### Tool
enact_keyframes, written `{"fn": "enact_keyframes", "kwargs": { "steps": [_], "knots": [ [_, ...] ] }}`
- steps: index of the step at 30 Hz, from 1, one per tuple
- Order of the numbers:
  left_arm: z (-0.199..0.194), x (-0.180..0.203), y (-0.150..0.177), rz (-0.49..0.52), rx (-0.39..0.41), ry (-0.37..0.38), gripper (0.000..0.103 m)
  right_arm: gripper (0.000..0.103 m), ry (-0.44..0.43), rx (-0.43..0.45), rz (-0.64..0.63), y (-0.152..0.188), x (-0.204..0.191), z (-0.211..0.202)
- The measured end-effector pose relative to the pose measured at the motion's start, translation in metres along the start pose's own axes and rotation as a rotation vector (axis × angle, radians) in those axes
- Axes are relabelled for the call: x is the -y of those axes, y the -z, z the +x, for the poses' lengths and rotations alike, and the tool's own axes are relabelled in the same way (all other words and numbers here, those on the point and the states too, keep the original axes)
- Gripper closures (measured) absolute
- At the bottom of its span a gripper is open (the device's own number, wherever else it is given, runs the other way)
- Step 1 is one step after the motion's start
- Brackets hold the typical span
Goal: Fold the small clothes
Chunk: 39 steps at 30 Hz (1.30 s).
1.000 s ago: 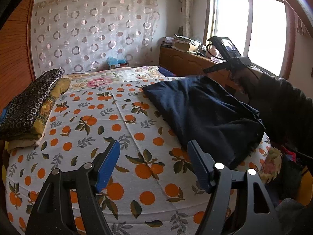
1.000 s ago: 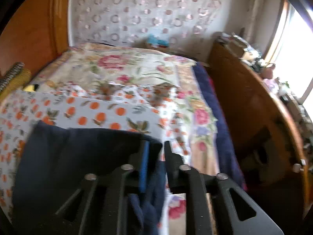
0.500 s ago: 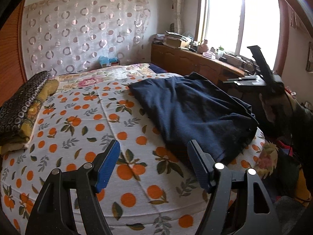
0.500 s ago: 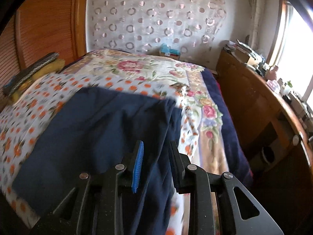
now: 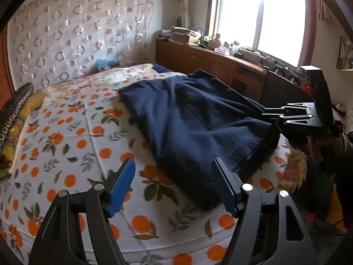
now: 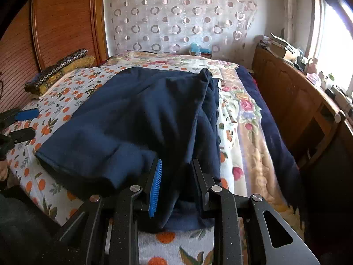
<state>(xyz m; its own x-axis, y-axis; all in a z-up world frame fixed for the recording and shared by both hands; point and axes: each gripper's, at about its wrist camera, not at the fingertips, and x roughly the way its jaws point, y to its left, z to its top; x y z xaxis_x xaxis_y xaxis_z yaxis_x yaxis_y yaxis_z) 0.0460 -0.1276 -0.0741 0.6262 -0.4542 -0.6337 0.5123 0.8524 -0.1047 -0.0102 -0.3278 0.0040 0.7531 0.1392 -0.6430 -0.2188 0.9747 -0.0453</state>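
Observation:
A navy blue garment (image 5: 194, 119) lies spread across the orange-print bedsheet (image 5: 77, 145), reaching the near right corner of the bed. My right gripper (image 6: 177, 165) is shut on a bunched fold at the garment's (image 6: 136, 114) near edge, and cloth hangs down between its fingers. In the left wrist view the right gripper (image 5: 267, 114) sits at the garment's right side, held by a hand. My left gripper (image 5: 174, 163) hovers open over the sheet, its right finger above the garment's near left corner, with nothing between its pads. The left gripper (image 6: 33, 123) shows at the far left of the right wrist view.
Folded patterned bedding (image 5: 15, 119) is stacked at the bed's left side. A floral blanket (image 6: 242, 114) covers the right strip of the bed. A cluttered wooden cabinet (image 5: 220, 66) runs under the window. A blue tissue box (image 5: 106, 64) stands by the curtain.
My right gripper has pulled the garment's edge back toward the near side of the bed, stretching it out. The left gripper has shifted closer to the garment, still open.

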Motion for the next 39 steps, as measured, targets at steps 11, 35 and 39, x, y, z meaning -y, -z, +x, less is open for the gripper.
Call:
{"fn": "enact_keyframes", "kwargs": {
  "steps": [11,35,39],
  "knots": [
    [0.016,0.012,-0.002,0.026,-0.050,0.027,0.024,0.097,-0.001,-0.005,-0.062,0.011,-0.018,0.006],
    [0.027,0.016,0.001,0.039,-0.097,0.010,0.024,0.100,0.052,0.024,0.015,0.018,0.003,-0.016],
    [0.030,0.016,0.003,0.037,-0.110,0.012,0.024,0.092,0.074,0.014,0.012,0.019,0.002,-0.013]
  ]
}}
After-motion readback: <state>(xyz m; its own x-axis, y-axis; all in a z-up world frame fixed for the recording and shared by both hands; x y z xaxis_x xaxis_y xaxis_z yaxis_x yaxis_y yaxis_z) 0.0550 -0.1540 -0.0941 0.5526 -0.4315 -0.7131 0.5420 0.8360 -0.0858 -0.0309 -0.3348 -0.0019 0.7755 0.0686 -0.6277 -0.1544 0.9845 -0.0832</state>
